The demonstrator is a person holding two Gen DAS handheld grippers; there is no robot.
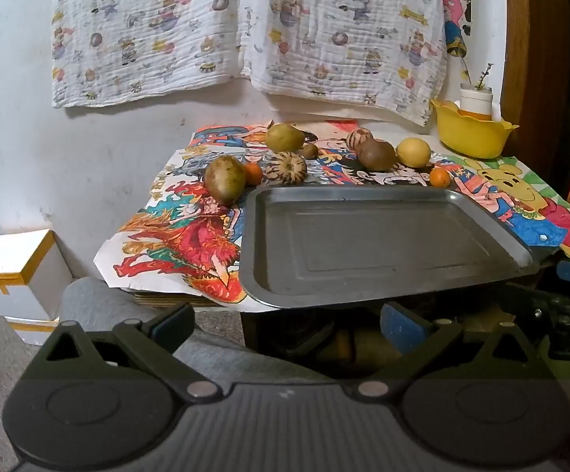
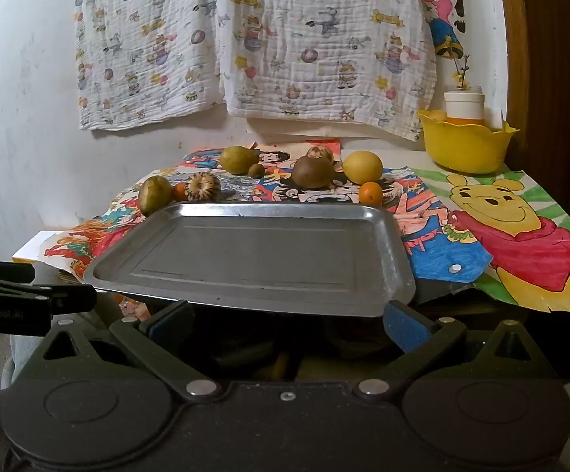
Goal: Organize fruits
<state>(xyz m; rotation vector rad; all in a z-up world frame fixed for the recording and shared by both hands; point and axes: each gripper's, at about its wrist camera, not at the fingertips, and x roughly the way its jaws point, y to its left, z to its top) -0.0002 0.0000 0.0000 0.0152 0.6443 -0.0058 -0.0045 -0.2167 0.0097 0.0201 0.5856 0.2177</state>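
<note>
Plainly nothing is sorted yet: the metal tray (image 2: 253, 263) lies bare, every fruit (image 2: 313, 172) waits behind it, and both the left gripper (image 1: 285, 324) and right gripper (image 2: 285, 322) hang spread, gripping nothing.

Grey metal tray (image 2: 253, 259); yellow lemon (image 2: 362, 167); orange citrus (image 2: 370, 193); striped brown fruit (image 2: 204, 186); yellow bowl (image 2: 463, 145); bright cartoon posters (image 2: 521, 236); cartoon-printed white cloth (image 2: 253, 39).

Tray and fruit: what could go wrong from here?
1. The tray overhangs the table's near edge; a nudge from either open claw, left or right, might tip it.
2. The brown fruit touches the striped one behind it; grabbing it may roll its neighbour.
</note>
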